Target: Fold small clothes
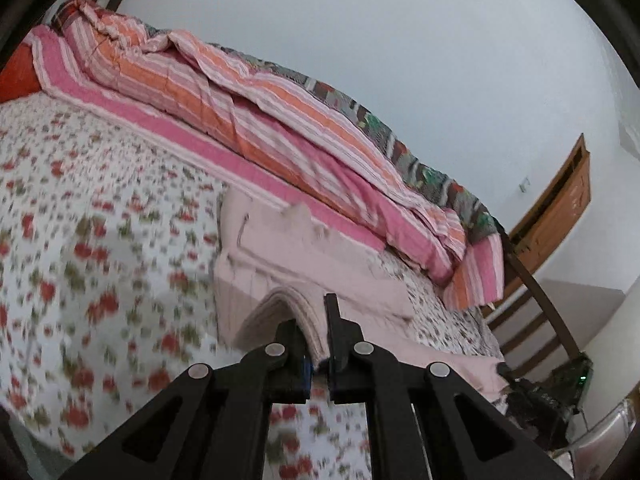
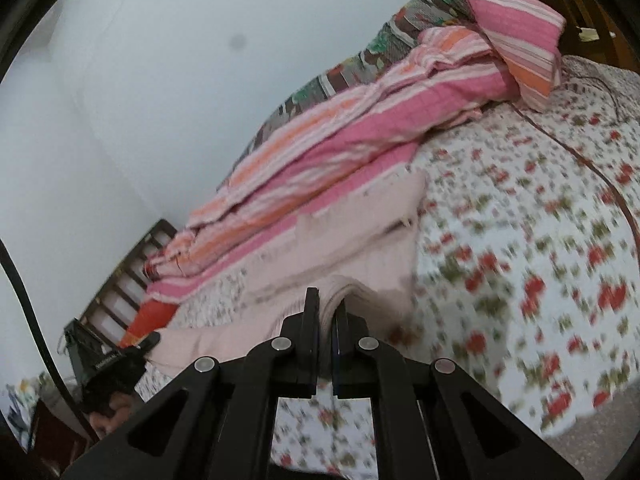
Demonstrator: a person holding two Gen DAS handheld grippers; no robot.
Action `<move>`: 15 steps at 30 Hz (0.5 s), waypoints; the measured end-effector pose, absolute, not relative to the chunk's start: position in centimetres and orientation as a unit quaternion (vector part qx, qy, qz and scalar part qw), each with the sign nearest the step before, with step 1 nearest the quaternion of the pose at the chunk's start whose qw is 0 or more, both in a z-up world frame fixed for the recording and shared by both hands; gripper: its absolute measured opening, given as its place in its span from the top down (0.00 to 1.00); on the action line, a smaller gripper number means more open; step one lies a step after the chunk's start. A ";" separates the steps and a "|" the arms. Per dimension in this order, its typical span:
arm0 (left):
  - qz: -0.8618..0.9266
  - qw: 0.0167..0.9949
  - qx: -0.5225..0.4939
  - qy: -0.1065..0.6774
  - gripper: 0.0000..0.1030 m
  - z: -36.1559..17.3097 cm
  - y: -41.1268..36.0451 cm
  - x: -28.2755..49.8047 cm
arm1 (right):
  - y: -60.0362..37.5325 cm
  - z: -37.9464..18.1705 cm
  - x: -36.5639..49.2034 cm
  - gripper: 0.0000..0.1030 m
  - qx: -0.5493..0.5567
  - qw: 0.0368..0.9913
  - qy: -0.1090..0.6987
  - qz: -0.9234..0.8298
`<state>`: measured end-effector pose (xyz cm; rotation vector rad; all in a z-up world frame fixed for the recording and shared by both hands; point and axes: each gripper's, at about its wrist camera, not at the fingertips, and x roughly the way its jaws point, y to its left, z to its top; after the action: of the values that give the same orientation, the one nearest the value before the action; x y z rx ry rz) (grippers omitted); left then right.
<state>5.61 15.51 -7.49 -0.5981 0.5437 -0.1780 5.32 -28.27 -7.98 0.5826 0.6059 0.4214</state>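
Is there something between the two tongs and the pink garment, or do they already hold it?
Nothing visible stands between them. The left tongs are shut on a bunched edge of the pink garment, and the right tongs are shut on another edge of it. The rest of the garment lies on the flowered bedsheet, beside the striped blanket.

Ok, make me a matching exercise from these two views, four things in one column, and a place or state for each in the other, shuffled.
Things:
1. left tongs
2. pink garment
3. striped quilt
4. floral sheet

Place or state:
A. bunched along the wall side of the bed
B. covers the mattress under everything
C. shut on a fold of pink cloth
D. lies on the sheet, near edge lifted

Pairs: 1-C, 2-D, 3-A, 4-B
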 end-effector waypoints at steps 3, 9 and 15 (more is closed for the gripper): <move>-0.071 0.919 -0.285 0.263 0.94 -7.2 15.6 8.1 | -27.7 -7.0 8.0 0.96 0.287 0.892 0.280 0.208; -0.053 0.915 -0.296 0.268 0.94 -8.8 16.0 12.7 | -27.1 -7.3 13.5 0.96 0.311 0.886 0.266 0.218; -0.043 0.903 -0.318 0.286 0.94 -10.8 17.0 18.4 | -26.5 -8.9 20.0 0.96 0.332 0.872 0.283 0.221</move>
<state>18.36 17.05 -10.79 -0.6584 0.5920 -0.0885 20.04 -26.50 -8.90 0.6935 0.5905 0.4625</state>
